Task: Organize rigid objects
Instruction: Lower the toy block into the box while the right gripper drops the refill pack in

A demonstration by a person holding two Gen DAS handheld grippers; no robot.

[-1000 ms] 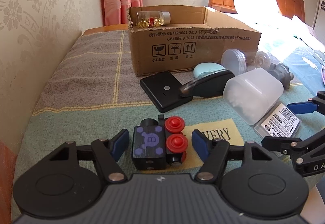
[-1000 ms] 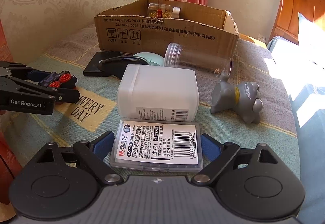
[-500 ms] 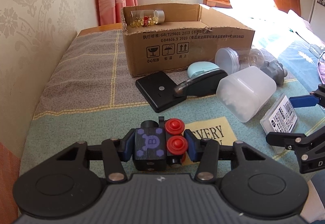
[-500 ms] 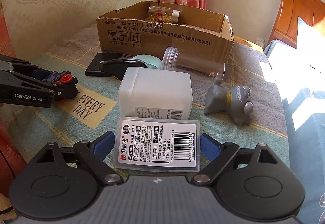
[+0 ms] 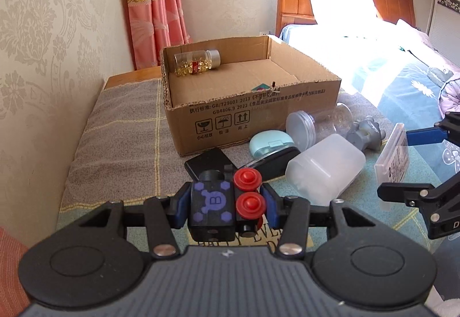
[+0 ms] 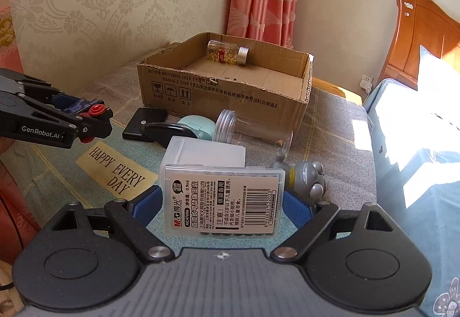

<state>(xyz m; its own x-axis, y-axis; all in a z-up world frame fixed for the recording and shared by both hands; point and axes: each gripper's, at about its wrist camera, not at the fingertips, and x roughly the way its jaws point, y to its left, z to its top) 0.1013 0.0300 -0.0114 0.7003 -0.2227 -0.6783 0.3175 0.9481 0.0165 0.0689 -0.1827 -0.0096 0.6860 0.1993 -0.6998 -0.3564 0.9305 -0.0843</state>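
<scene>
My left gripper (image 5: 225,209) is shut on a black toy block with purple marks and red knobs (image 5: 224,202) and holds it above the bed cover. My right gripper (image 6: 220,204) is shut on a flat clear plastic case with a barcode label (image 6: 222,200), lifted off the cover. The open cardboard box (image 5: 250,104) stands ahead with a pill bottle (image 5: 197,62) in its back corner. From the right wrist view the left gripper (image 6: 95,118) is at the left with the toy, and the box (image 6: 224,87) is ahead.
Between the grippers and the box lie a black flat device (image 5: 207,164), a mint case (image 5: 268,143), a clear jar on its side (image 5: 316,120), a white translucent container (image 5: 325,170) and a grey toy animal (image 6: 307,179). A wall runs along the left; the bed is at the right.
Both grippers closed on their objects and lifted them: the left on the toy block, the right on the labelled case. Both now sit higher and look down into the box.
</scene>
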